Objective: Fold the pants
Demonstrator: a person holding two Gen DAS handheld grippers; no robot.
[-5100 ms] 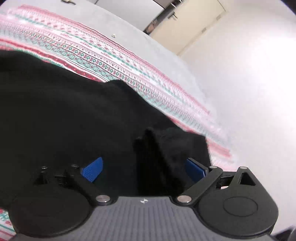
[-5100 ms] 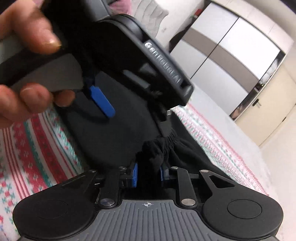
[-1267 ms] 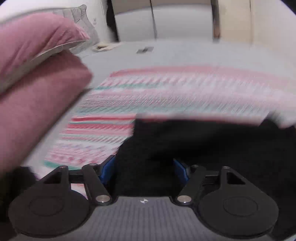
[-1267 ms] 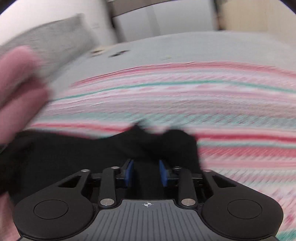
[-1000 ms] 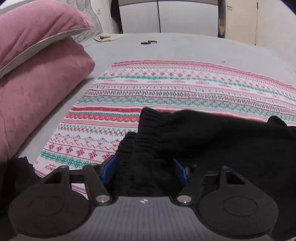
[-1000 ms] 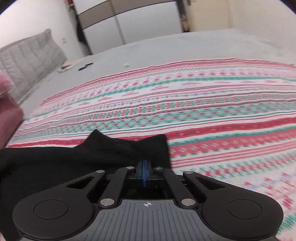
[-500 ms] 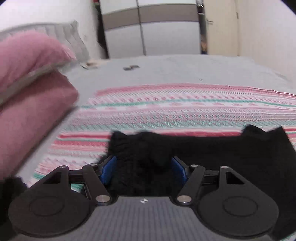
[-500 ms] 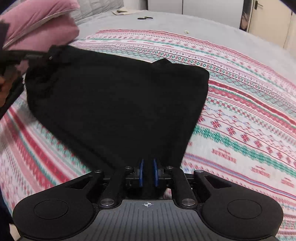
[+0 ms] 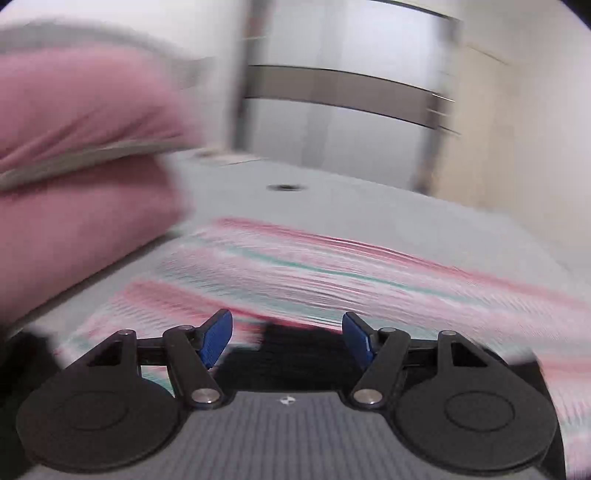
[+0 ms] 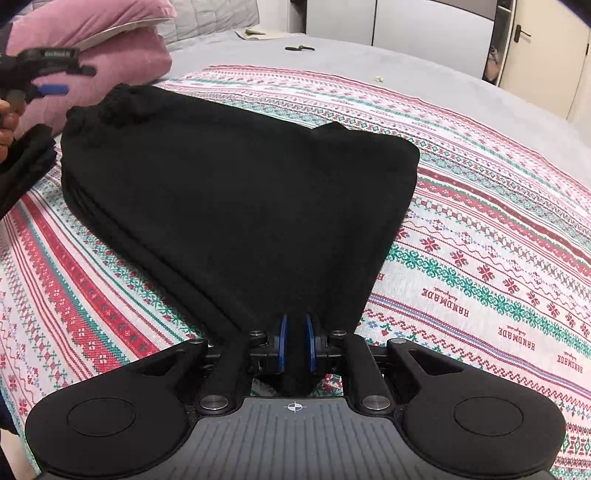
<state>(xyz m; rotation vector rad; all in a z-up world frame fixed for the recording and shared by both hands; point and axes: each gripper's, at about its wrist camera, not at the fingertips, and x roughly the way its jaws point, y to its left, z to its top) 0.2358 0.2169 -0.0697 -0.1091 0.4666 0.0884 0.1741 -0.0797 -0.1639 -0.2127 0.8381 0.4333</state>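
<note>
While grey bed [image 10: 424, 55] carries patterned blanket [image 10: 480, 236], black pants [image 10: 229, 184] folded flat on blanket at centre, pink pillows [image 10: 110, 40] at 11 o'clock, right gripper [image 10: 294, 345] clamped on pants' near corner at 6 o'clock, left gripper [image 9: 287, 338] jaws wide apart, clear of cloth.

Left wrist view: sits behind my open left claw [image 9: 287, 334], low, facing the grey wardrobe [image 9: 343, 110]. Right wrist view: behind my right claw [image 10: 294, 341], angled down, close above the folded black knit pants [image 10: 229, 192]. Shared: the red-and-green patterned woven blanket [image 9: 332, 273] and the pink velvet pillows [image 10: 92, 22].
</note>
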